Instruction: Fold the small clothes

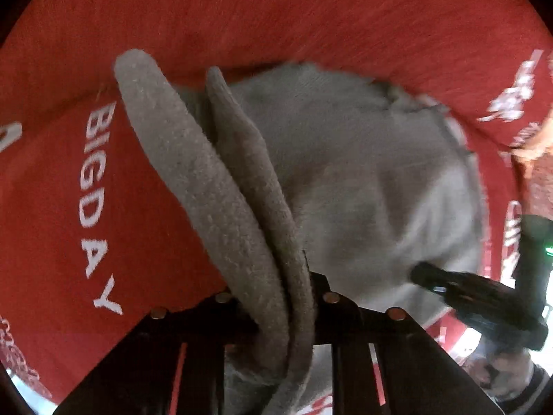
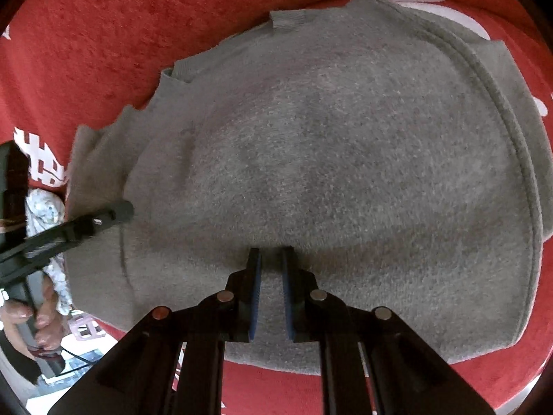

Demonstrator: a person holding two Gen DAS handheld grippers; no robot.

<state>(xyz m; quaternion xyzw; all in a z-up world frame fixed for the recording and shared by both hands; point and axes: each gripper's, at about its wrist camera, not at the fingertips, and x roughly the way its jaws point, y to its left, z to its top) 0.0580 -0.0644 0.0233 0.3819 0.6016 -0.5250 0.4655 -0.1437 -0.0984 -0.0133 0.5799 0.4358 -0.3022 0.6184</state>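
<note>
A small grey fleece garment point(image 2: 328, 159) lies on a red cloth with white print. In the left wrist view my left gripper point(image 1: 276, 297) is shut on a doubled fold of the grey garment point(image 1: 221, 180); the fold hides its fingertips and rises up and to the left. In the right wrist view my right gripper point(image 2: 271, 252) rests with its tips on the garment's near middle, jaws slightly apart, holding nothing. The left gripper's finger point(image 2: 103, 218) shows at the garment's left edge. The right gripper point(image 1: 466, 294) shows at the right in the left wrist view.
The red cloth point(image 1: 276, 10) bears white lettering "BIGDAY" point(image 1: 95, 204) and other white print point(image 2: 41, 162). A hand point(image 2: 31, 314) holds the left gripper's handle at the lower left of the right wrist view. A patterned white cloth point(image 2: 45, 204) lies beside it.
</note>
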